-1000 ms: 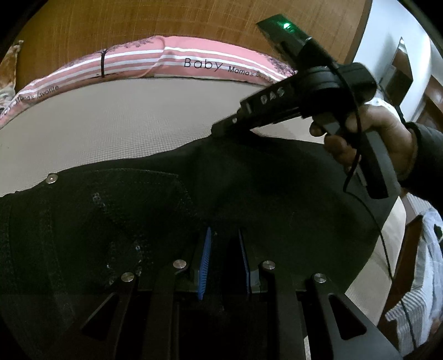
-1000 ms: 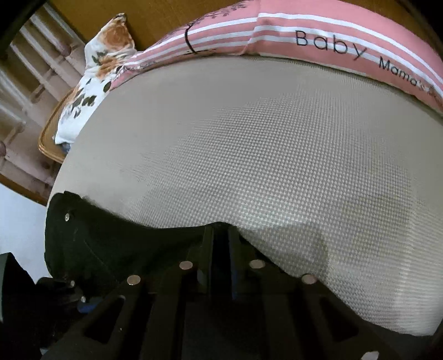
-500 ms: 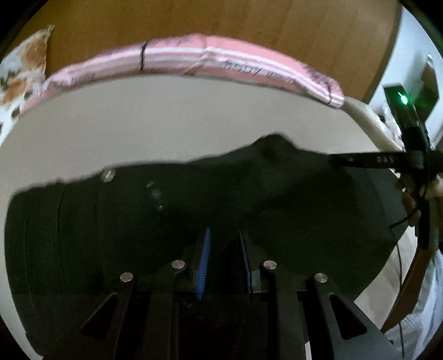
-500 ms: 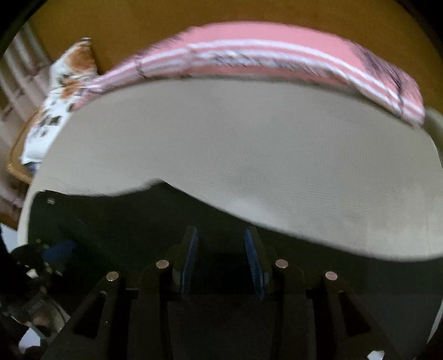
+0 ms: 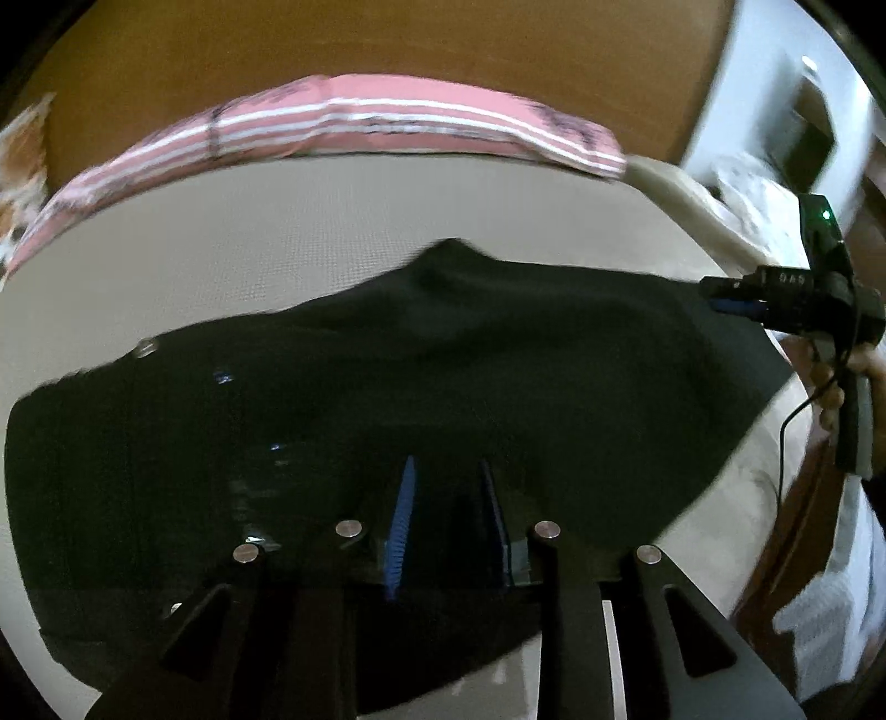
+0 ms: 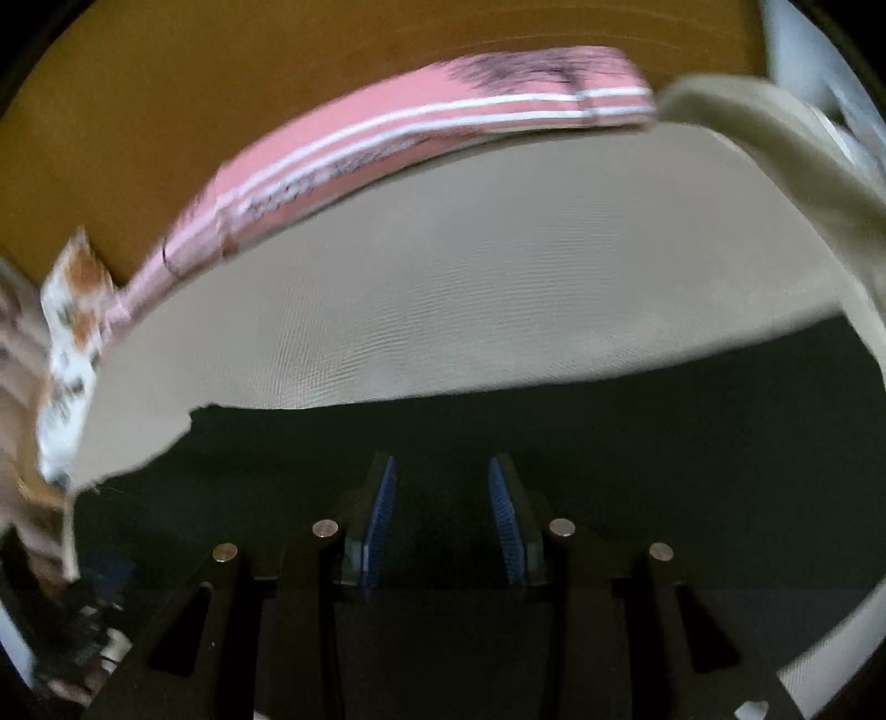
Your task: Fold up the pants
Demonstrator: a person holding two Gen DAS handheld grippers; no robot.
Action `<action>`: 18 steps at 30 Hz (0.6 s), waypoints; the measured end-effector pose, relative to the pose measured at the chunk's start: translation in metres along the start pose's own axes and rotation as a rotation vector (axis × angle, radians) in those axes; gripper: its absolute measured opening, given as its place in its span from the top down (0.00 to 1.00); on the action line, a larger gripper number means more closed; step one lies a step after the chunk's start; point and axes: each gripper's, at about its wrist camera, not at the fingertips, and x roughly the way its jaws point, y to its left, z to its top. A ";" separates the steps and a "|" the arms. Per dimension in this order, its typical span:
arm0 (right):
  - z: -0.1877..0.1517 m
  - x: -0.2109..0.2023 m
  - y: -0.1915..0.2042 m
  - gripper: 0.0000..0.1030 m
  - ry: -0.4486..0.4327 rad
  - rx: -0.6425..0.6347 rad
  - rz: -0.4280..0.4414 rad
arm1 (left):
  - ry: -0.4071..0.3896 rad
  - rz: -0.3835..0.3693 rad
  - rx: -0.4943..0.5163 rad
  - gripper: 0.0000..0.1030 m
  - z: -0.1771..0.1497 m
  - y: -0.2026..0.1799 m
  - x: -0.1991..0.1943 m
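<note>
Black pants (image 5: 387, 399) lie spread across a beige mattress (image 5: 277, 232), waist end to the left with a metal button (image 5: 145, 348). My left gripper (image 5: 446, 471) hovers over the cloth near its front edge, jaws a little apart, nothing clearly between them. My right gripper (image 6: 441, 471) is open over the black pants (image 6: 554, 443); it also shows in the left wrist view (image 5: 714, 296) at the pants' far right edge, held by a hand.
A pink striped pillow (image 5: 387, 119) lies along the wooden headboard (image 5: 387, 50). A floral cushion (image 6: 72, 310) sits at the far left. The mattress edge (image 5: 758, 471) drops off at the right, with white cloth (image 5: 830, 598) below.
My right gripper opened, let go of the pants' fold and swung away to the right edge. The raised fold has dropped flatter. My left gripper pulled back slightly.
</note>
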 end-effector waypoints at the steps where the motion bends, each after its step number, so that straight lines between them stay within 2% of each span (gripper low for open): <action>1: -0.005 -0.010 -0.012 0.67 -0.010 0.036 0.015 | 0.003 -0.011 0.018 0.70 0.000 -0.008 0.000; 4: -0.026 -0.039 -0.057 0.67 -0.036 0.155 0.027 | 0.016 -0.048 0.058 0.64 0.006 -0.032 0.006; 11: -0.086 -0.098 -0.171 0.67 -0.096 0.422 -0.036 | 0.066 -0.092 0.091 0.62 0.018 -0.070 0.032; 15: -0.110 -0.111 -0.226 0.67 -0.127 0.572 -0.043 | 0.097 -0.088 0.105 0.62 0.020 -0.082 0.045; 18: -0.112 -0.107 -0.249 0.67 -0.140 0.613 -0.051 | 0.109 -0.082 0.110 0.62 0.020 -0.088 0.051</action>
